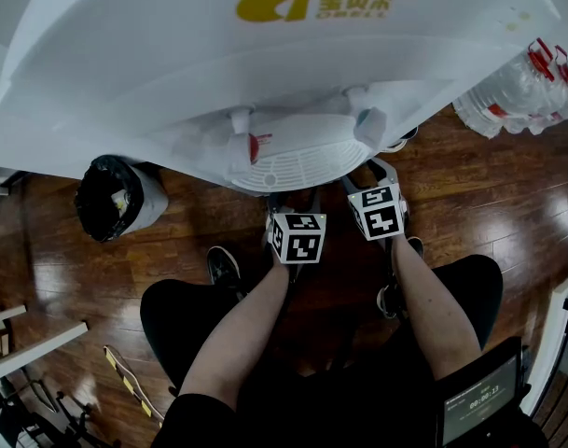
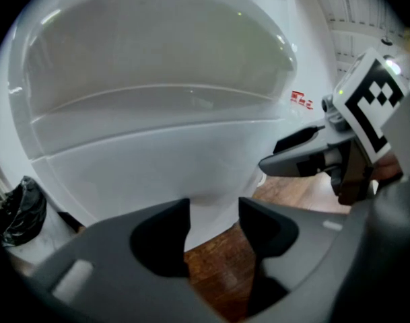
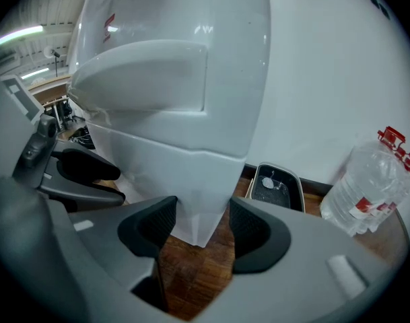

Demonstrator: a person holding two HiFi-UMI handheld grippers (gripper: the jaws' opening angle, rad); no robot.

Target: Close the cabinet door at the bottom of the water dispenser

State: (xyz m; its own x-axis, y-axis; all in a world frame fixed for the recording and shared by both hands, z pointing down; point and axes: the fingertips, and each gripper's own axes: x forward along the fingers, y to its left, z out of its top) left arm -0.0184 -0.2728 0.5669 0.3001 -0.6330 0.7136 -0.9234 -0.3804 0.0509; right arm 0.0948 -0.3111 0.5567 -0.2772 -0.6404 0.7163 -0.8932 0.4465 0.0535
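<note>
Two tools, the left gripper (image 1: 295,205) and the right gripper (image 1: 377,194), hang just by the drip tray (image 1: 284,164) of the tall white plastic water dispenser (image 1: 265,54). Left gripper view: black jaws apart, empty, facing the dispenser's white bottom cabinet door (image 2: 157,160), seemingly flush. Right gripper view: jaws apart, empty, before the dispenser's lower corner.

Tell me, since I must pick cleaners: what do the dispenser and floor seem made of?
Dispenser: probably moulded plastic, white and glossy, judging by its soft highlights and rounded seams. Floor: dark wood planks or laminate, polished, with plank lines and light reflections showing.
</note>
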